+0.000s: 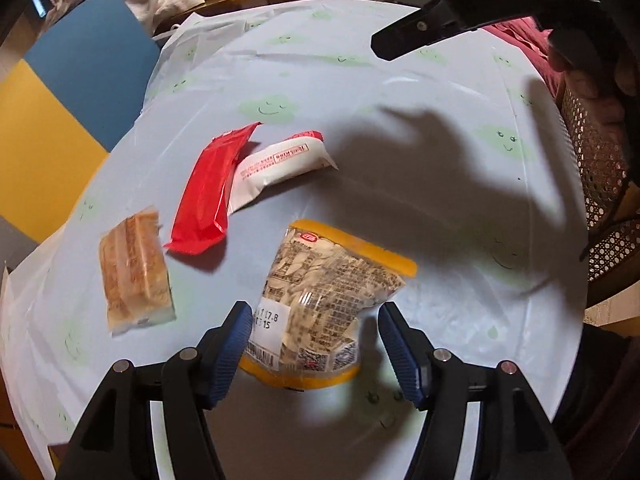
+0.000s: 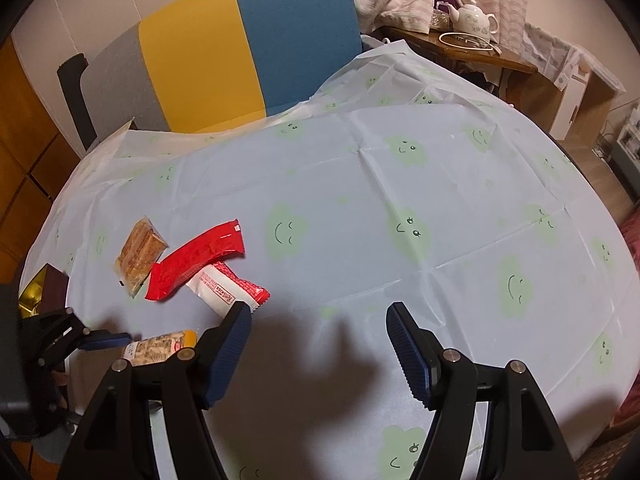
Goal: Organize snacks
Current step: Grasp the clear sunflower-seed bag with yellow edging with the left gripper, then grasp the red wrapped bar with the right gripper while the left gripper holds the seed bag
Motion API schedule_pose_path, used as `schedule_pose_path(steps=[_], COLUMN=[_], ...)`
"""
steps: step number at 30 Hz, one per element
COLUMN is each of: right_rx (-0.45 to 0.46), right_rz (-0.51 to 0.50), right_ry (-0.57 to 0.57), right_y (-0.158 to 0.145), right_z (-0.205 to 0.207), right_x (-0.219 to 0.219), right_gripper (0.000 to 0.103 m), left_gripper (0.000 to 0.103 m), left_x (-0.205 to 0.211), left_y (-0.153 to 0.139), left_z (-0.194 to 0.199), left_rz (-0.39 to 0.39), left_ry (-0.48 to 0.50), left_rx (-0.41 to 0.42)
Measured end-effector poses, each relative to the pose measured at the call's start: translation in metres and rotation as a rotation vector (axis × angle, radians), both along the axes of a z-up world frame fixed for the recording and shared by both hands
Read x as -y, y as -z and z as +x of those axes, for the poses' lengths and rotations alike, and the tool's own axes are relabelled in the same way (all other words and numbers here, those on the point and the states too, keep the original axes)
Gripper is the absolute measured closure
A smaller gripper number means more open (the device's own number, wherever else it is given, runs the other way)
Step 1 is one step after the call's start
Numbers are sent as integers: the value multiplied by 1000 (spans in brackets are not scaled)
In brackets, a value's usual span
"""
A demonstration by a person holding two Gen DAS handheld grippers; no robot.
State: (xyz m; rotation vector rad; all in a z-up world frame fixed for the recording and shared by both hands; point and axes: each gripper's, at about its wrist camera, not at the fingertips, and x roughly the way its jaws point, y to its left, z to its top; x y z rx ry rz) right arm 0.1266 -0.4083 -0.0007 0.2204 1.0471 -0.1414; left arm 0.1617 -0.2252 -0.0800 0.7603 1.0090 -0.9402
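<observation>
The left gripper [image 1: 316,340] points steeply down with its blue-padded jaws spread wide on either side of a clear, yellow-edged bag of seeds with printed labels [image 1: 324,296]. The pads do not seem to press the bag, though the near end of it is partly hidden behind them. At ten o'clock from the bag lies a red foil wrapper [image 1: 206,196], and just past it, at eleven o'clock, a white and red plastic snack packet [image 1: 276,164] tucked partly under the wrapper's edge. At nine o'clock, well apart, sits a clear-wrapped brown cake slab [image 1: 134,268]. All lie on a pale blue tablecloth printed with green smiling clouds [image 1: 420,208].

The right gripper [image 2: 320,344] hovers over bare cloth, its jaws wide apart and empty. From it, the snacks cluster at nine to ten o'clock, and a yellow, blue and grey chair back [image 2: 224,48] stands at eleven o'clock beyond the table.
</observation>
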Motion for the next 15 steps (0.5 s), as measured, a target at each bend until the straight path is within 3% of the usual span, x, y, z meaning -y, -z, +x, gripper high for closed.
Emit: schedule_pose_path(steps=[8, 9, 15], right_rx=[-11, -14, -14], right_rz=[-11, -14, -24], right_ry=[6, 6, -12], right_y=[2, 3, 4], right_z=[2, 2, 2], right_x=[1, 0, -2], right_gripper=[32, 32, 32], left_gripper=[37, 42, 49], left_x=[-5, -7, -33], left_y=[11, 10, 6], left_z=[16, 17, 3], left_rz=[-69, -72, -113], left_ry=[-135, -164, -339], left_rx=[-78, -86, -88])
